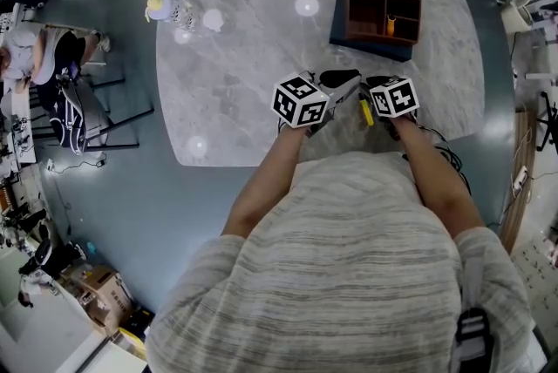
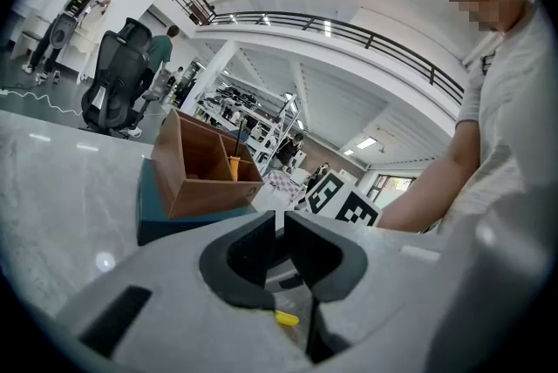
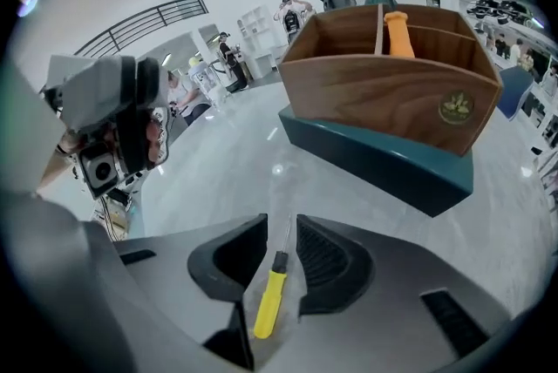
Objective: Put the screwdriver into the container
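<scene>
The right tongs [image 3: 282,233] stand with their jaws apart, straddling a yellow screwdriver [image 3: 269,303] that lies flat on the grey table [image 1: 244,57]. The pads do not press on it, so it is framed but not yet gripped. The left tongs [image 2: 281,221] have their jaws drawn almost together, with nothing between them. The task is judged to be at its start: the screwdriver is at the near edge of the table, its thin shaft pointing roughly toward the wooden box [image 3: 384,92], which sits well apart on a teal base. An orange-handled tool [image 3: 399,33] stands in one of its compartments. Closing, lifting, carrying and dropping all remain. In the head view both forearms reach forward side by side, the right tongs tipped steeply down at the table, the left tongs held nearly level just beside them.
</scene>
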Demonstrator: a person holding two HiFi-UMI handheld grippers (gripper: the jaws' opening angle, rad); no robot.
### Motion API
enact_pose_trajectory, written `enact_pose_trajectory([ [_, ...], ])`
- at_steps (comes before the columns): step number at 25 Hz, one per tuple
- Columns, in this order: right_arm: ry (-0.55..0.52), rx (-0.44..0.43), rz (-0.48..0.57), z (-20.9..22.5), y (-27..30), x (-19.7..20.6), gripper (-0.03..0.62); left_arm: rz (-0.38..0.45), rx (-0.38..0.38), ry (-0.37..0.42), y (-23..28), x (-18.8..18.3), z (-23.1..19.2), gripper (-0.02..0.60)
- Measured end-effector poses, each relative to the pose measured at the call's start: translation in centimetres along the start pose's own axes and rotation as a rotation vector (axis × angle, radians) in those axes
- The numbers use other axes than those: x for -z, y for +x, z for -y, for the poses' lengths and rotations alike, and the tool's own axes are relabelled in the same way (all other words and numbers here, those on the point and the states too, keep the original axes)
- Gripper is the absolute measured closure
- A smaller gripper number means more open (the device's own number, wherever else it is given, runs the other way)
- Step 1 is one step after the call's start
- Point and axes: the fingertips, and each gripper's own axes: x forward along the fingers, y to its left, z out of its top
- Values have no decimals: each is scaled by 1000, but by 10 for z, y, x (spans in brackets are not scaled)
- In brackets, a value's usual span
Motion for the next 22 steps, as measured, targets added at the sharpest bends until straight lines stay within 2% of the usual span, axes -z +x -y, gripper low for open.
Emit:
enact_pose_trajectory([
  [10, 42, 3, -124, -1, 22, 25, 505, -4, -3, -12, -1, 3, -3, 538],
  [22, 0, 13, -231, -1, 36, 45, 505, -12, -5, -23, 2, 6, -6, 538],
])
